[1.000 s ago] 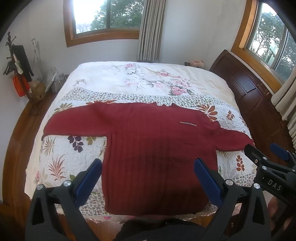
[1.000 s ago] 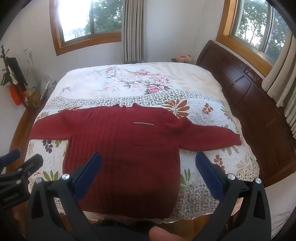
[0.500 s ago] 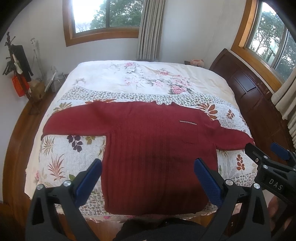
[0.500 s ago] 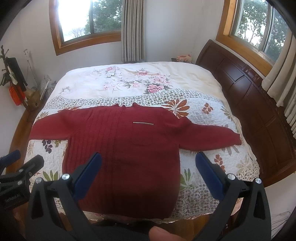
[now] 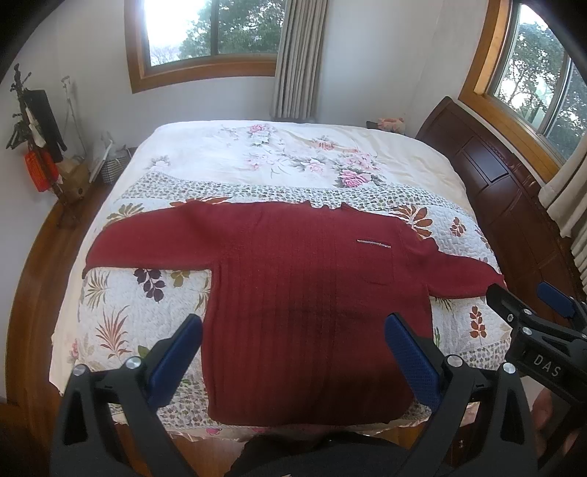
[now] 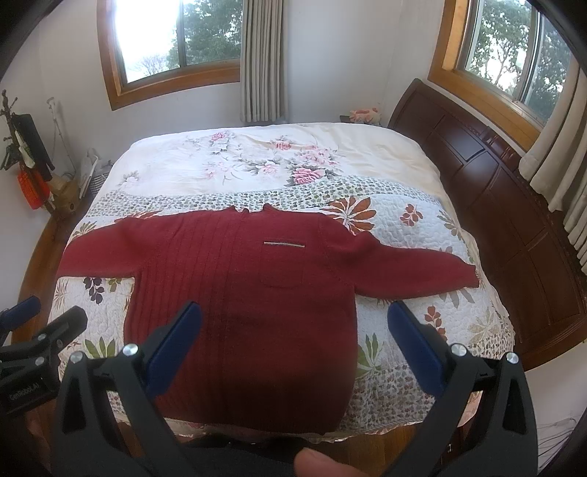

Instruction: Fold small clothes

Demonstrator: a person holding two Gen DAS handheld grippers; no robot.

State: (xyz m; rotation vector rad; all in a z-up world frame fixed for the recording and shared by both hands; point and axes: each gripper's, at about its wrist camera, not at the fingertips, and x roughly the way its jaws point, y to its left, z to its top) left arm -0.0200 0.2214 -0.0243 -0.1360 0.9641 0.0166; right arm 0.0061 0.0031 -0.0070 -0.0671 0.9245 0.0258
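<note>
A big bed [image 5: 256,161] with a flowery cover fills the room. Bright windows [image 5: 209,33] sit at 12 and 2 o'clock on white walls. The floor [image 5: 33,279] is brown wood.

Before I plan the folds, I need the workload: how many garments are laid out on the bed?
1: a dark red ribbed knit sweater, spread flat with sleeves out across the near end of the floral quilted bed. Nothing else shows there, though something could lie beneath it.

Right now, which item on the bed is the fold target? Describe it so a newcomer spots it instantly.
Start at the big bed with the floral bedding. On its near, quilted end lies a dark red knit sweater, spread flat with both sleeves out. It is the only garment there, solid red against the pale leaf print, with a small chest pocket edged by a light strip.
</note>
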